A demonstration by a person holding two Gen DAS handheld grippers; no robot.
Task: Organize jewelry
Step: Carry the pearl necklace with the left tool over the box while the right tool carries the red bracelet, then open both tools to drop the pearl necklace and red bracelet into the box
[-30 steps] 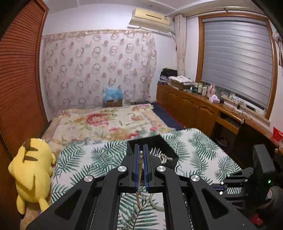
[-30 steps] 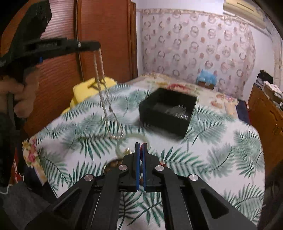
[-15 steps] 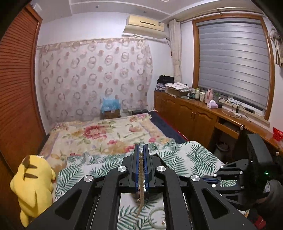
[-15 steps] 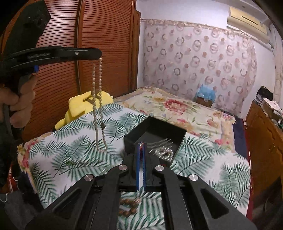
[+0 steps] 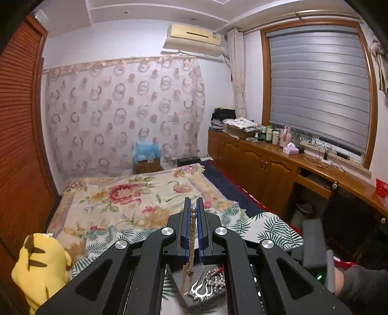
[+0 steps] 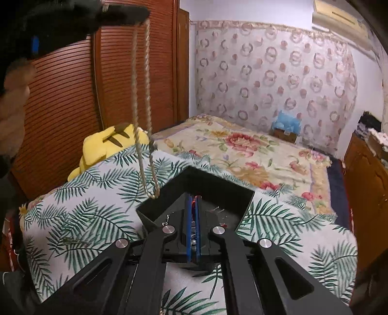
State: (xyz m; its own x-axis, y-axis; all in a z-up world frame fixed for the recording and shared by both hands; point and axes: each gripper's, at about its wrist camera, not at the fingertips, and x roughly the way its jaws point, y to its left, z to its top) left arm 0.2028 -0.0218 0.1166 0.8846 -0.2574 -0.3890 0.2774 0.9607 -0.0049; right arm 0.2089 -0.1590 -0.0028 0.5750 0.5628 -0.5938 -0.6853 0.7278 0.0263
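Observation:
My left gripper (image 5: 193, 213) is shut on a pale beaded necklace (image 5: 192, 238), which runs between its blue pads and hangs down below them. In the right wrist view the left gripper (image 6: 143, 15) is high at the upper left, and the necklace (image 6: 148, 101) dangles as a long loop ending just above the left rim of the open black box (image 6: 218, 191). The box sits on the palm-leaf cloth (image 6: 84, 218) and holds silver beads and ornaments (image 5: 213, 281). My right gripper (image 6: 193, 201) is shut, its tips over the box, with nothing clearly held.
A yellow plush toy (image 6: 106, 145) lies at the cloth's left edge against the slatted wooden wardrobe (image 6: 72, 97). A floral bedspread (image 5: 126, 193) stretches beyond. Wooden cabinets (image 5: 266, 169) line the right wall. A sleeve (image 5: 359, 286) shows at the lower right.
Both grippers have moved forward over the black box. The necklace has risen clear of the cloth and now hangs at the box's rim. The bangle has dropped out of view.

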